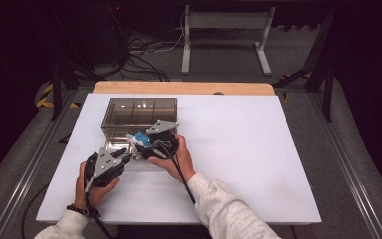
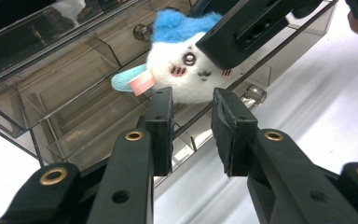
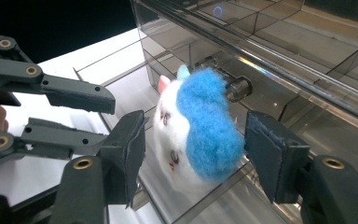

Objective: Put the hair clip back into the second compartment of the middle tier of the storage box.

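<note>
A dark room with cables on the floor surrounds your white surface (image 1: pixel 238 149), and on it, toward ten o'clock from centre, stands a smoky clear plastic drawer organiser (image 1: pixel 139 112) with one drawer (image 3: pixel 135 93) pulled out toward you. The small felt plush toy (image 3: pixel 193 128), white with a blue top and a pink tag, sits over the open drawer at the organiser's front, at about six o'clock from the cabinet body.

Your right gripper (image 3: pixel 193 163) has its fingers (image 3: pixel 126 149) standing moderately wide on either side of the toy; a gap shows at each flank, so they look to be off it and not pressing. Your left gripper (image 2: pixel 191 126), at eight o'clock from the drawer, has its fingers (image 2: pixel 161 126) drawn fairly narrow with nothing between them; they sit just below the toy, near but apart from it.

As a judgement: the drawer is already open and the toy has reached it, so the carrying part looks done. Whether the toy rests fully inside the drawer or leans on its front wall cannot be told. What is left for you is to clear the right gripper away, check the toy sits below the rim, and push the drawer shut, most likely by its small round knob (image 3: pixel 237 88)
</note>
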### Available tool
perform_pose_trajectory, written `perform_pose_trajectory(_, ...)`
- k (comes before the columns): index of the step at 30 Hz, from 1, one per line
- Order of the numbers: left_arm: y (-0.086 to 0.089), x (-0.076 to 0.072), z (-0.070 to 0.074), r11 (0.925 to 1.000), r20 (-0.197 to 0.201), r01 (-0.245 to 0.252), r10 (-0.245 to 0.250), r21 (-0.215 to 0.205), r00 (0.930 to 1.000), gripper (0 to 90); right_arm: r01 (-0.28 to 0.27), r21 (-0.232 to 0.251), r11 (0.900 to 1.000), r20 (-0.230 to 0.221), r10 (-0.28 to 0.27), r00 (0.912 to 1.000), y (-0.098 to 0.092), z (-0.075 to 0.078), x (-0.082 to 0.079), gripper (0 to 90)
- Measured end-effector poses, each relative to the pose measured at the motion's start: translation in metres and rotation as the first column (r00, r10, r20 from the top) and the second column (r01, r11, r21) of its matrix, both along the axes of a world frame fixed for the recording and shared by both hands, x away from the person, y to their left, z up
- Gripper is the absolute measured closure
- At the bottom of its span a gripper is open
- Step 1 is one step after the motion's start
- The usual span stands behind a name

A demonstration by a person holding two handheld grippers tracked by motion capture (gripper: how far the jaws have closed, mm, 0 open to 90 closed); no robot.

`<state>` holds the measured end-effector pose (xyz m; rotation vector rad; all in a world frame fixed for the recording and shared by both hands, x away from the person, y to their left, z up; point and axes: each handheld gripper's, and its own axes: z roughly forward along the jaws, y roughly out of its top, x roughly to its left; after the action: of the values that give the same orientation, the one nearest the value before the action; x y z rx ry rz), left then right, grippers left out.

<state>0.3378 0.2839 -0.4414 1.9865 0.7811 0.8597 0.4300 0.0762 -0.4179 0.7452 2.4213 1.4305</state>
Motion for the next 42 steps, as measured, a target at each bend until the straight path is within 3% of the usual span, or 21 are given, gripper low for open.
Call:
perform_pose_trajectory(4, 0.001, -0.003, 0.002, 0.9999, 0.007, 0.007, -0.007, -0.009, 0.9999, 70.6, 0.001, 0.009, 1.000, 0.021, -0.001, 0.9998, -0.004, 0.004, -0.003, 42.5)
perform_pose_trajectory(10, 0.001, -0.010, 0.006, 0.9987, 0.022, 0.050, -0.050, 0.008, 0.9985, 78.0, 0.004, 0.037, 0.999, 0.064, -0.007, 0.9979, -0.011, 0.008, -0.005, 64.8)
perform_pose_trajectory(13, -0.003, -0.011, 0.003, 0.9953, -0.026, 0.095, -0.094, 0.020, 0.9952, 82.7, 0.008, 0.042, 0.999, 0.085, -0.011, 0.9963, -0.013, 0.009, -0.006, 74.9)
perform_pose_trajectory(16, -0.010, -0.006, -0.006, 0.9911, -0.079, 0.101, -0.094, 0.087, 0.9925, 83.2, 0.025, 0.031, 0.999, 0.110, -0.029, 0.9936, -0.012, 0.009, -0.006, 83.1)
perform_pose_trajectory(19, -0.014, -0.001, -0.014, 0.9886, -0.123, 0.100, -0.086, 0.112, 0.9886, 84.3, 0.036, 0.006, 0.999, 0.129, -0.037, 0.9910, -0.010, 0.008, -0.005, 85.7)
perform_pose_trajectory(22, -0.013, 0.000, -0.016, 0.9907, -0.127, 0.070, -0.055, 0.116, 0.9904, 82.1, 0.043, -0.009, 0.999, 0.144, -0.041, 0.9887, -0.007, 0.006, -0.004, 86.3)
perform_pose_trajectory(27, -0.008, 0.003, -0.016, 0.9973, -0.106, 0.026, -0.019, 0.068, 0.9942, 81.4, 0.049, -0.038, 0.998, 0.159, -0.042, 0.9864, -0.005, 0.003, -0.001, 86.2)
perform_pose_trajectory(32, -0.009, 0.006, -0.017, 0.9957, -0.092, 0.015, -0.007, 0.092, 0.9957, 80.9, 0.052, -0.072, 0.996, 0.158, -0.041, 0.9866, -0.002, -0.001, 0.003, 85.2)
perform_pose_trajectory(33, -0.010, 0.006, -0.017, 0.9971, -0.097, 0.012, -0.005, 0.075, 0.9953, 80.4, 0.058, -0.083, 0.995, 0.166, -0.043, 0.9852, -0.001, -0.001, 0.003, 85.3)
perform_pose_trajectory(36, -0.010, 0.007, -0.016, 0.9965, -0.087, 0.010, -0.003, 0.083, 0.9962, 79.8, 0.057, -0.099, 0.993, 0.166, -0.040, 0.9852, 0.002, -0.003, 0.004, 84.9)
perform_pose_trajectory(42, -0.010, 0.007, -0.015, 0.9974, -0.075, -0.001, 0.007, 0.073, 0.9972, 79.6, 0.066, -0.081, 0.995, 0.173, -0.051, 0.9836, -0.002, 0.000, 0.003, 83.8)
